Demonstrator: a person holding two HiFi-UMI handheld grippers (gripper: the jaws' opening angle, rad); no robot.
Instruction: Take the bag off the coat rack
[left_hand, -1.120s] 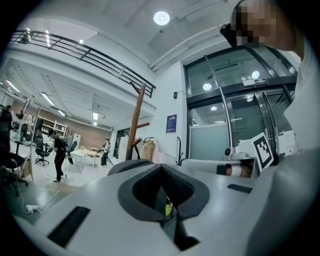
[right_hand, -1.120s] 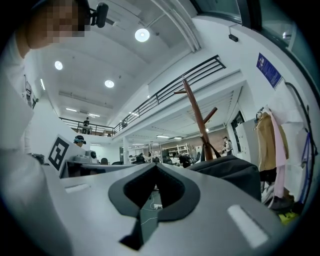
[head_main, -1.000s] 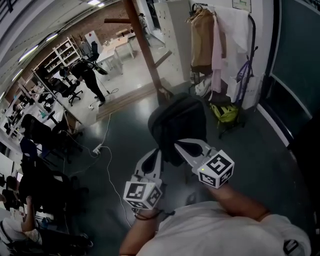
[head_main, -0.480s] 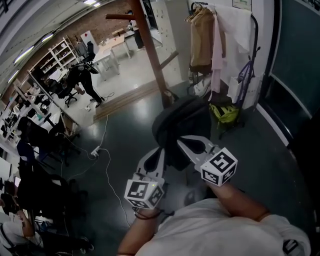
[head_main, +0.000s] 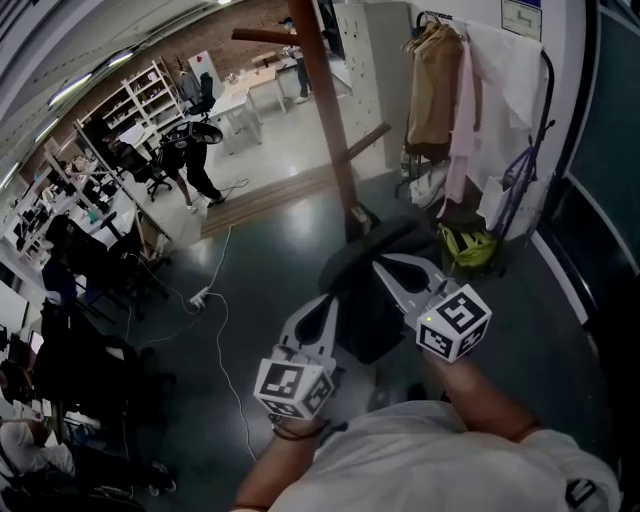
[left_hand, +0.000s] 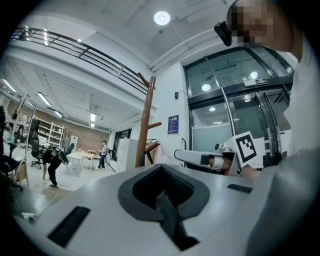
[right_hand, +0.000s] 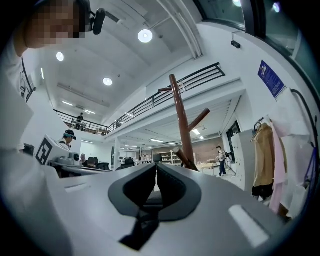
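A black bag (head_main: 368, 300) hangs between my two grippers, low in front of the wooden coat rack (head_main: 326, 110), near its foot. The left gripper (head_main: 326, 302) is at the bag's left side; in the left gripper view its jaws (left_hand: 161, 170) are shut on a black strap (left_hand: 169, 222). On the bag's upper right, the right gripper (head_main: 386, 263) grips its top. The right gripper view shows that gripper (right_hand: 156, 175) shut on a black strap (right_hand: 142, 226), with the rack pole (right_hand: 182, 120) just behind. Whether the bag touches the rack is hidden.
A clothes rail with coats (head_main: 440, 90) stands at the right, a yellow-green bag (head_main: 468, 246) beneath it. A white cable and power strip (head_main: 200, 297) lie on the floor to the left. Desks, chairs and people (head_main: 195, 160) fill the far left.
The bag and both grippers have moved slightly right and toward the rack's foot. The right gripper has risen onto the bag's top, and the head view has shifted.
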